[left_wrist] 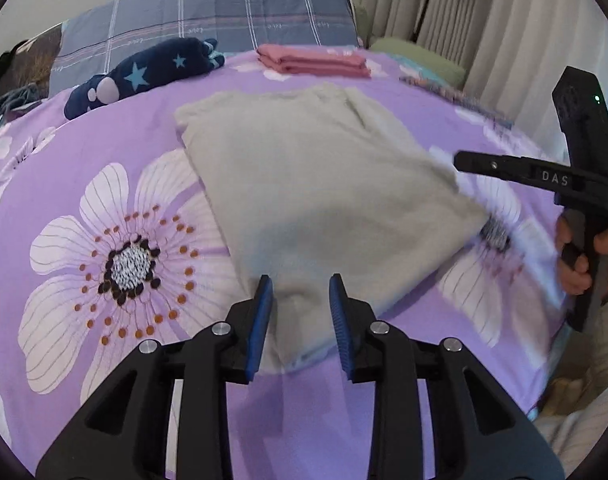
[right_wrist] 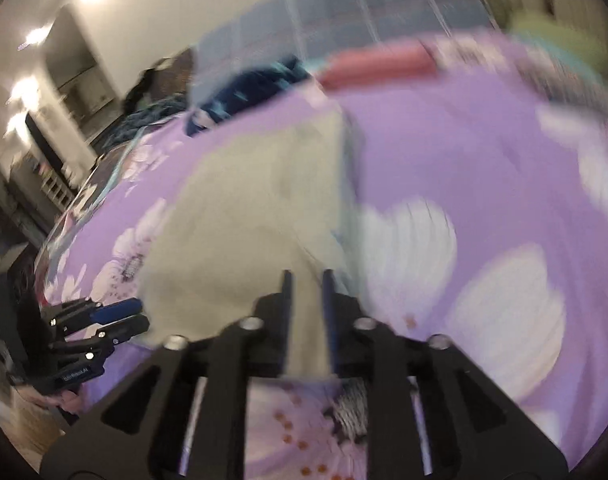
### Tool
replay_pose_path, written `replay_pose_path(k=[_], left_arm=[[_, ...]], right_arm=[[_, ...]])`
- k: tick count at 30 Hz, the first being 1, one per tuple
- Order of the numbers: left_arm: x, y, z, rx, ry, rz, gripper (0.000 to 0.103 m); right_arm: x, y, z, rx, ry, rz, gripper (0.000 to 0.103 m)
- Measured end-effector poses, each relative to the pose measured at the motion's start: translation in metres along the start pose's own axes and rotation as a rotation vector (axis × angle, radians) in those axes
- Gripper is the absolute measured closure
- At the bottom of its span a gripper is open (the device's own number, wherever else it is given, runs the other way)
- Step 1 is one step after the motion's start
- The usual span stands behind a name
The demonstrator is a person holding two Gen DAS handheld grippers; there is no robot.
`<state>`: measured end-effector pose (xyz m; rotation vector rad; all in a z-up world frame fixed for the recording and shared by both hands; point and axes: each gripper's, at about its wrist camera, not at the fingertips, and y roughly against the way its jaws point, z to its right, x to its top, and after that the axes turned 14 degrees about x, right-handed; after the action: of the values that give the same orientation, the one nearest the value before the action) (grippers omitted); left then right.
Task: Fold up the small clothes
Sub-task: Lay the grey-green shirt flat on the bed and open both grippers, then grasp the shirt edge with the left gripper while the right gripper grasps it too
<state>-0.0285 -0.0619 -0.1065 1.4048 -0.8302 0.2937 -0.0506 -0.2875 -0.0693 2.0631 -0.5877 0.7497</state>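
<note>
- Left wrist view: the beige garment [left_wrist: 315, 196] lies flat on the purple flowered bed [left_wrist: 104, 152], filling the middle of the frame. Its near corner sits between the blue pads of the left gripper [left_wrist: 301, 292], whose jaws are spread and not pinching anything.
- Its long axis runs diagonally, from the upper left of the frame down to the lower right, with one corner pointing at the right gripper [left_wrist: 461, 160] at the right edge.
- Right wrist view is pretty blurry, but the right gripper [right_wrist: 307, 276] has its jaws fairly close together with a strip of the garment [right_wrist: 240, 216] between them. Can't tell if it's really clamped or just loose around it.
- My take for this step: pinch both near corners right at the edge, lift evenly and carry them toward the far edge so the fold lands square, not skewed.
- Folded pink stack [left_wrist: 313, 60] waits at the top of the frame, well apart.
</note>
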Motion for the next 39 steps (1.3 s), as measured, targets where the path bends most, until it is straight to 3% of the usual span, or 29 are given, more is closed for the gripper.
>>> replay_pose_path(k=[2,4,8,10,12,13,14,15,17,20,22,26,27,28,30,32,34,39], left_arm=[[0.004,-0.002,-0.004,-0.022,0.028,-0.007,0.072],[0.002,-0.010,-0.002,0.000,0.034,-0.033,0.072],[-0.004,-0.015,0.004,0.021,0.006,-0.012,0.070],[-0.005,-0.015,0.006,0.019,-0.002,-0.006,0.065],[-0.006,-0.015,0.006,0.011,-0.005,-0.002,0.063],[-0.007,-0.015,0.005,0.003,-0.005,0.001,0.062],[-0.007,-0.015,0.005,-0.003,-0.006,0.003,0.061],[-0.007,-0.015,0.004,-0.010,-0.007,0.006,0.061],[-0.005,-0.012,0.001,-0.010,0.004,0.023,0.061],[0.009,0.001,-0.011,-0.025,0.051,0.087,0.071],[0.024,0.005,-0.022,-0.026,0.077,0.116,0.071],[0.058,-0.027,-0.039,0.052,0.083,0.094,0.071],[0.063,-0.037,-0.042,0.070,0.099,0.076,0.065],[0.069,-0.050,-0.048,0.087,0.126,0.053,0.047],[0.078,-0.078,-0.060,0.082,0.175,-0.012,0.038],[0.085,-0.096,-0.069,0.019,0.216,-0.057,0.038],[0.092,-0.100,-0.069,-0.004,0.214,-0.049,0.038],[0.109,-0.119,-0.068,-0.004,0.219,-0.052,0.038]], right_arm=[[0.018,-0.006,-0.013,-0.056,0.113,0.016,0.080],[0.036,-0.017,-0.014,-0.054,0.150,0.015,0.079],[0.069,-0.056,-0.006,0.069,0.139,-0.050,0.082],[0.080,-0.081,0.001,0.086,0.113,-0.100,0.083],[0.083,-0.103,0.015,-0.018,0.109,-0.139,0.089],[0.083,-0.114,0.026,-0.126,0.124,-0.144,0.103],[0.082,-0.118,0.032,-0.147,0.122,-0.142,0.103],[0.082,-0.118,0.048,-0.078,0.057,-0.132,0.103],[0.082,-0.110,0.053,-0.040,0.004,-0.103,0.103],[0.085,-0.095,0.043,-0.076,0.056,-0.050,0.103],[0.090,-0.085,0.037,-0.048,0.085,-0.027,0.094],[0.100,-0.092,0.047,-0.065,0.070,-0.034,0.093],[0.100,-0.099,0.054,-0.079,0.049,-0.054,0.093],[0.097,-0.104,0.062,-0.087,0.017,-0.072,0.086],[0.090,-0.106,0.079,-0.051,-0.061,-0.068,0.083],[0.091,-0.101,0.086,-0.016,-0.102,-0.053,0.078],[0.093,-0.091,0.087,0.001,-0.116,-0.028,0.059],[0.094,-0.091,0.078,0.018,-0.073,-0.030,0.057]])
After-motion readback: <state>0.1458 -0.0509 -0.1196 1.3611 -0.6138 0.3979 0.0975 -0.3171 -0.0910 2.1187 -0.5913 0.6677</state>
